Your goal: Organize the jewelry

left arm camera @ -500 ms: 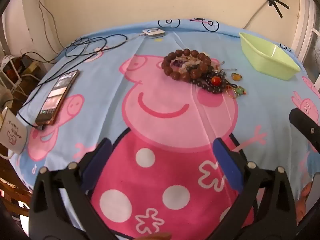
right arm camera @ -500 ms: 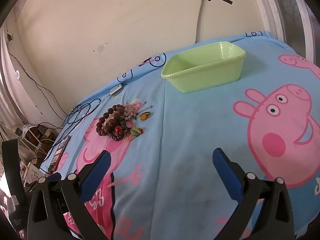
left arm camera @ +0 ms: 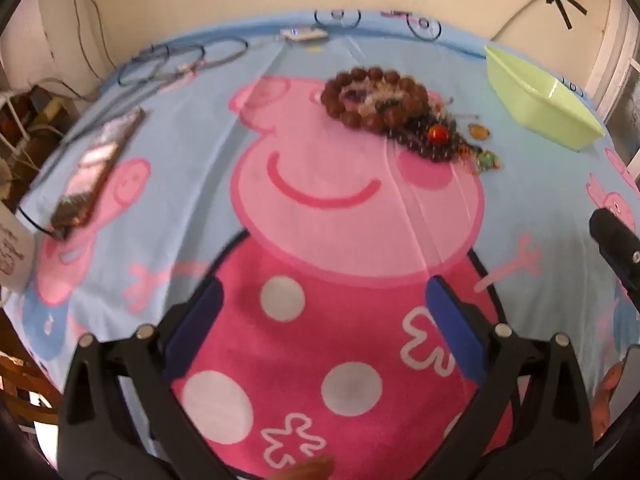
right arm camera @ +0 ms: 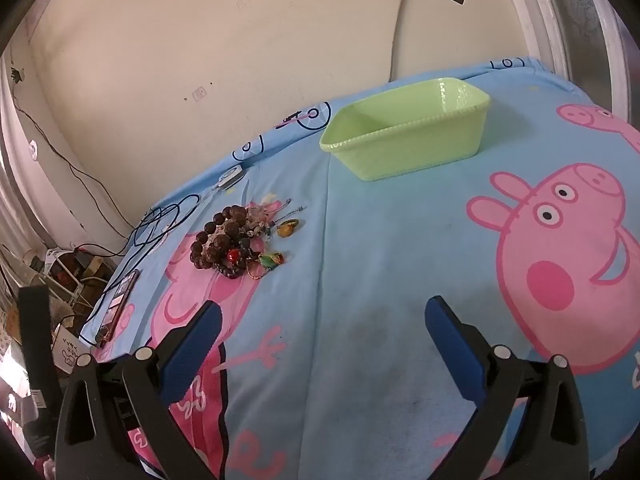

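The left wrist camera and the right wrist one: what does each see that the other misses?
Only the left view shows the pig's smiling face print under the beads and the tip of the right tongs at its edge. Only the right view shows the inside of the green tub, with nothing in it, and a second pig print. Both show the bead pile, the phone, the cables and open tongs.

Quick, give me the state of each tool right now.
Left tool: open, holding nothing.
Right tool: open, holding nothing.
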`<control>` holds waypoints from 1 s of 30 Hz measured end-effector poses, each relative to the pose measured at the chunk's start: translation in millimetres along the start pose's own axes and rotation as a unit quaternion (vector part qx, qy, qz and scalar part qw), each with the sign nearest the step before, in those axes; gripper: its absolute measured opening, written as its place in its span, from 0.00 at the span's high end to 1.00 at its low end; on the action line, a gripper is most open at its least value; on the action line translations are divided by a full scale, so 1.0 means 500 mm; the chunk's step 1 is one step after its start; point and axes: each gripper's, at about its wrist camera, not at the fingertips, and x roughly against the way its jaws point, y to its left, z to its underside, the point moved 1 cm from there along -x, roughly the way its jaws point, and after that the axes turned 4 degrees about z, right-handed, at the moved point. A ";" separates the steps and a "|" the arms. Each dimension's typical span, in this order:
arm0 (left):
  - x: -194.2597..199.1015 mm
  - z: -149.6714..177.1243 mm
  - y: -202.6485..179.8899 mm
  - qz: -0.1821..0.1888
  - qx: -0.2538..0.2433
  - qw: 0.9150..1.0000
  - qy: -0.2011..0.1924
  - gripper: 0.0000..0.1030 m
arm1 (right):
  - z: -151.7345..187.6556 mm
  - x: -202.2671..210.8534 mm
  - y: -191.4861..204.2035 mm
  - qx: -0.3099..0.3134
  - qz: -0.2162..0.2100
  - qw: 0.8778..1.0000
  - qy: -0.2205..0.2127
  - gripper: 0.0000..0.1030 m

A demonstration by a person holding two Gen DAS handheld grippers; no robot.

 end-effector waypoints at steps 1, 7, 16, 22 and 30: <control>-0.005 0.004 0.003 0.004 0.004 1.000 0.006 0.06 | 0.003 0.001 0.009 0.001 0.000 1.000 0.001 0.23; 0.000 0.012 0.002 0.005 0.003 1.000 0.006 0.06 | 0.009 -0.020 -0.008 -0.008 -0.002 1.000 0.020 0.23; 0.000 0.007 0.003 0.009 0.006 1.000 0.009 0.06 | 0.012 -0.031 -0.011 -0.016 -0.010 0.999 0.030 0.22; 0.001 0.007 -0.002 0.008 0.006 1.000 0.005 0.06 | 0.012 -0.023 -0.020 -0.029 -0.022 0.999 0.028 0.22; 0.011 0.007 0.002 0.022 0.001 1.000 -0.007 0.06 | 0.011 -0.020 -0.019 -0.025 -0.022 0.999 0.026 0.22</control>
